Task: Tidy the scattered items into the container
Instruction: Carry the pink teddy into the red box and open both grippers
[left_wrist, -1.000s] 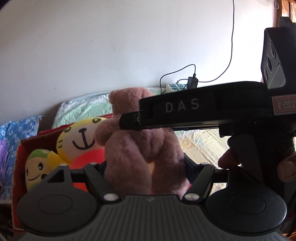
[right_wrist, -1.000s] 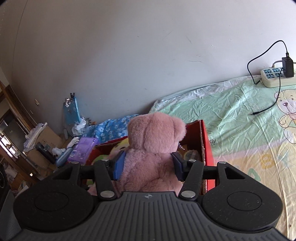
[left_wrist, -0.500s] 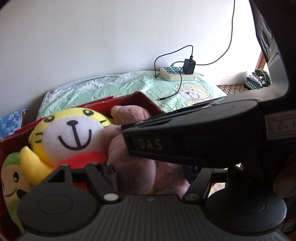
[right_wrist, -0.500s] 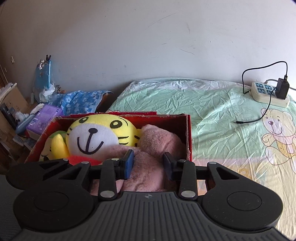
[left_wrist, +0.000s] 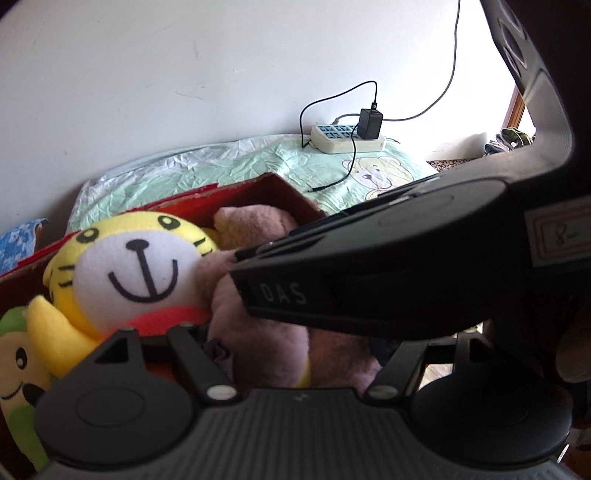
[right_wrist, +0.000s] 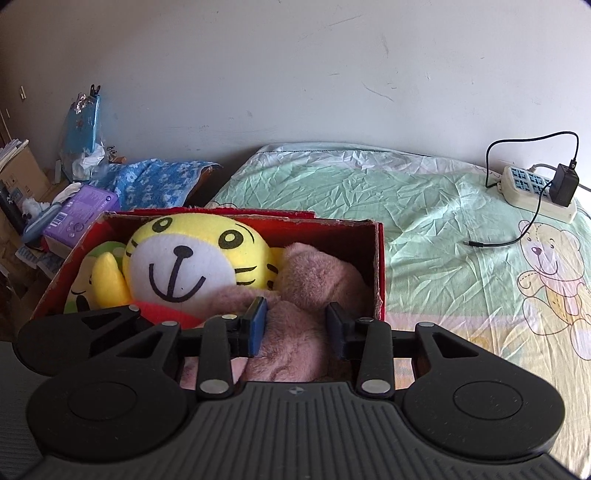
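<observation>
pink teddy bear: fluffy, lying in red box beside yellow tiger toy | right hand-held gripper: pinching bear | left hand-held gripper: cannot tell

right gripper: black ribbed housing | two round black discs | silver screws on linkage arms | blue pads on fingers || left gripper: same black build || "DAS" in white lettering on right gripper's side
</observation>
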